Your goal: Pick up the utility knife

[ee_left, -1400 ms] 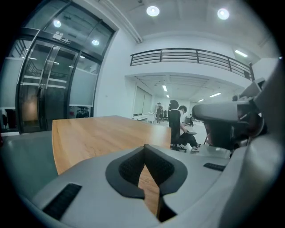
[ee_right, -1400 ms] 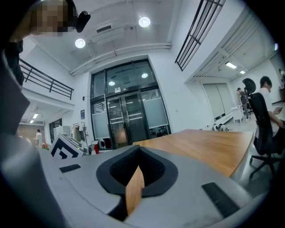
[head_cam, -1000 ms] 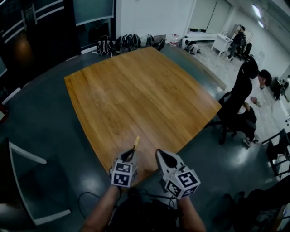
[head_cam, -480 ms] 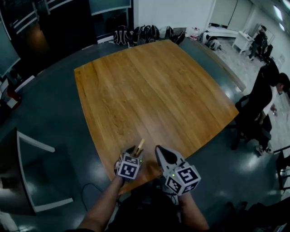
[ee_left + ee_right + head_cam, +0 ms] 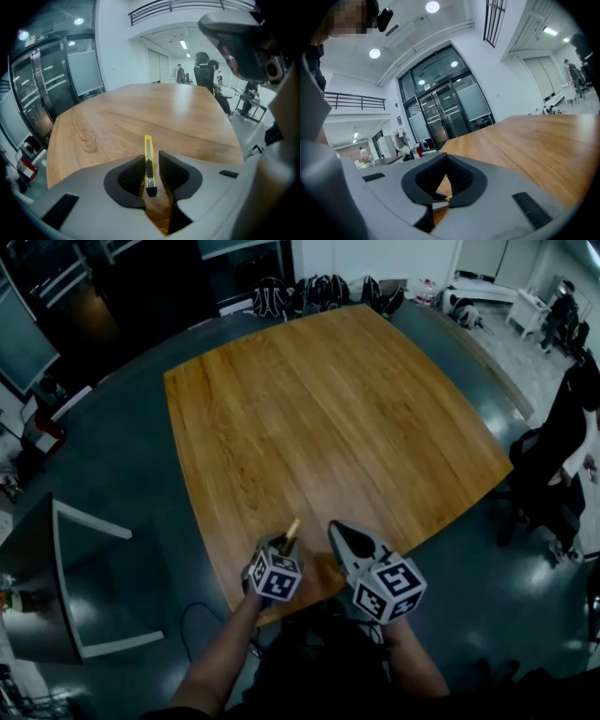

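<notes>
Our left gripper [image 5: 151, 156] is closing its jaws round the yellow knife [image 5: 148, 143], with a thin gap on one side. We cannot tell whether the knife rests on the table [image 5: 328, 409]; it sits by the near edge. Our right gripper [image 5: 446, 158] has its jaws together, empty.
</notes>
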Action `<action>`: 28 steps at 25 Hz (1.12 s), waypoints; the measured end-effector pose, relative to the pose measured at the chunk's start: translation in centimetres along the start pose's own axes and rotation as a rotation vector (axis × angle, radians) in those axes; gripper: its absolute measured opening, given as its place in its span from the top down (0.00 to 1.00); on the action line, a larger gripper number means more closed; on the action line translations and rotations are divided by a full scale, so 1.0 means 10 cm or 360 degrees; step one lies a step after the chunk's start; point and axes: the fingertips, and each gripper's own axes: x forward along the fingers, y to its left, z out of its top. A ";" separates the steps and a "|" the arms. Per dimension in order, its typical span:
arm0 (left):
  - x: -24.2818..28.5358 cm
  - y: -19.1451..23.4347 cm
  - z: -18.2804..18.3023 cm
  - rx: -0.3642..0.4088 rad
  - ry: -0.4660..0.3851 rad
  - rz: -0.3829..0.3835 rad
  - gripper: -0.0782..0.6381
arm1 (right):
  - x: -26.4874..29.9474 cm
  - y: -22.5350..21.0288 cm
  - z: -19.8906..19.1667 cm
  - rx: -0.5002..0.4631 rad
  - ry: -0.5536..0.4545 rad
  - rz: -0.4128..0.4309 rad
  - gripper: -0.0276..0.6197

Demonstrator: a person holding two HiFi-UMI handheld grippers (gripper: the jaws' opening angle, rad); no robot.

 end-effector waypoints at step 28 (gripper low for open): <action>-2.96 0.14 0.32 -0.0599 -0.0847 0.0375 0.79 | -0.48 1.67 0.14 -0.0271 -0.0057 0.0552 0.94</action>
